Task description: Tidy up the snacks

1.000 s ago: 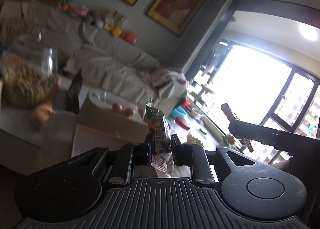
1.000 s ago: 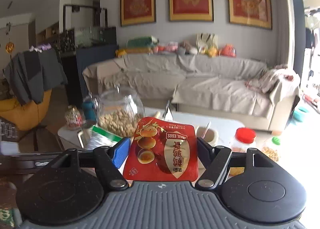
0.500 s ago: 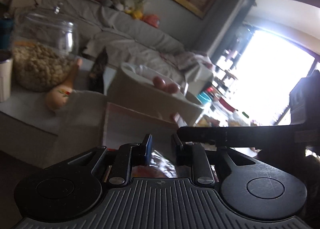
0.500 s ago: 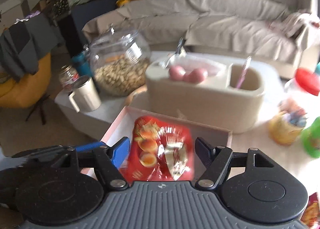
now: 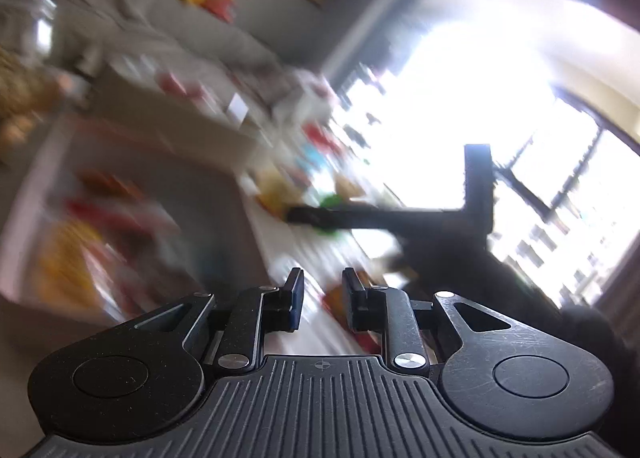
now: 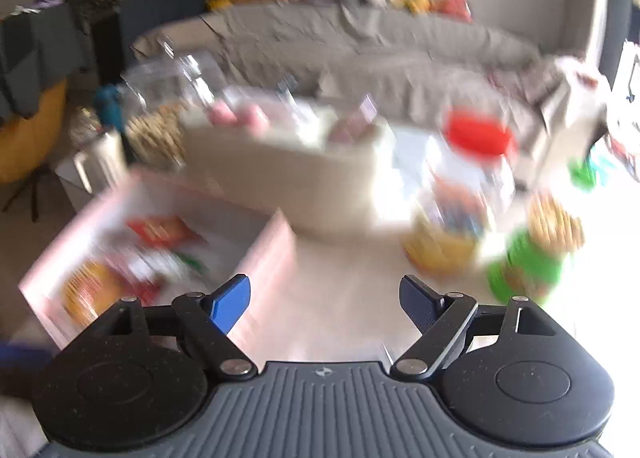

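Both views are motion-blurred. A pink box [image 6: 276, 234] lies on the white table and holds several snack packets, among them a red packet [image 6: 160, 232]; the box also shows in the left wrist view [image 5: 32, 194] with blurred packets [image 5: 92, 258] inside. My right gripper [image 6: 324, 300] is open and empty, to the right of the box. My left gripper [image 5: 322, 298] has its jaws a narrow gap apart with nothing between them, right of the box. The right gripper shows as a dark shape [image 5: 400, 214] in the left wrist view.
A beige divided container [image 6: 288, 186] stands behind the box. A red-lidded jar [image 6: 472, 178] and a green-lidded jar [image 6: 532, 254] stand to the right. A glass jar of nuts [image 6: 160, 110] and a mug [image 6: 100, 162] are at the left. A grey sofa [image 6: 360, 46] is behind.
Both grippers have let go of their snack packets into the pink box, opened, and swung to the right over the table. The red packet now lies in the box.
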Demonstrator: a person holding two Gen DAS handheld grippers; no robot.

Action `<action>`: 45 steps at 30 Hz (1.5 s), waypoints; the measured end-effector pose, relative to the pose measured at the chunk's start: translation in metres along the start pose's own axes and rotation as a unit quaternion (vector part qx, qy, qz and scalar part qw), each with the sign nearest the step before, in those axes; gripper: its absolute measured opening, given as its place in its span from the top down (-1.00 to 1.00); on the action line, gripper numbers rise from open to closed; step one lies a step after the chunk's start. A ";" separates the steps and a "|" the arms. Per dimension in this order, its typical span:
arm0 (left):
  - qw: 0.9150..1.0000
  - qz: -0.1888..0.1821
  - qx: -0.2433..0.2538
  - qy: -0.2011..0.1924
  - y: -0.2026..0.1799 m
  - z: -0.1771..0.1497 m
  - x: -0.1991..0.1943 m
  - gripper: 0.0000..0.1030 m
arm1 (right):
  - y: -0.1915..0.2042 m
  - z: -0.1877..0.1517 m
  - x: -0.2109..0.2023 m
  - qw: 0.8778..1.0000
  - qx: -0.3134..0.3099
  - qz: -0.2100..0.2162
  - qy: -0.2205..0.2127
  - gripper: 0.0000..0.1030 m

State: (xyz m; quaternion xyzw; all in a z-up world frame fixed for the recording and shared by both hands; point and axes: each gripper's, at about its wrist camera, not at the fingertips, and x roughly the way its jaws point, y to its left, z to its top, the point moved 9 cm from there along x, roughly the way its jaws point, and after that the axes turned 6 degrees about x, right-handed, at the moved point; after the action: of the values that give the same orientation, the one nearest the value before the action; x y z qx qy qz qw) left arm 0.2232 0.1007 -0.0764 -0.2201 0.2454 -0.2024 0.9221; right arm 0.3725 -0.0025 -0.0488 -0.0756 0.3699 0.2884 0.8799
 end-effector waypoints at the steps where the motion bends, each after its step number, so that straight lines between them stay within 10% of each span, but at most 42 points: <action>1: 1.000 -0.013 0.004 0.020 -0.009 -0.012 0.008 0.54 | -0.010 -0.011 0.008 1.000 0.005 -0.007 0.015 -0.60; 10: 0.995 0.001 -0.009 0.100 -0.015 -0.069 0.036 0.54 | -0.036 -0.057 0.049 0.998 0.062 -0.011 0.031 -0.63; 12: 0.994 0.022 -0.015 0.104 -0.007 -0.074 0.035 0.54 | -0.032 -0.060 0.044 0.999 0.041 -0.020 0.024 -0.37; 16: 0.992 0.046 -0.032 0.109 0.007 -0.074 0.035 0.54 | -0.021 -0.071 0.020 0.999 0.035 0.011 0.014 -0.13; 26: 0.991 0.060 -0.025 0.115 -0.003 -0.081 0.030 0.54 | 0.017 -0.134 -0.081 0.992 0.035 0.121 0.032 -0.26; 41: 0.988 0.061 0.000 0.141 -0.024 -0.093 0.046 0.54 | -0.120 -0.145 -0.079 0.980 0.175 -0.070 -0.064 -0.58; 45: 0.988 0.063 0.011 0.141 -0.029 -0.086 0.059 0.54 | -0.137 -0.158 -0.075 0.970 0.240 -0.028 -0.042 -0.08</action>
State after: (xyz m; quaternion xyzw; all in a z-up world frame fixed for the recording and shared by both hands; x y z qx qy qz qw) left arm 0.2160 0.0223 -0.1512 -0.1631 0.3844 -0.1759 0.8915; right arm 0.3116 -0.2035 -0.1211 0.1393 0.3887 0.1694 0.8949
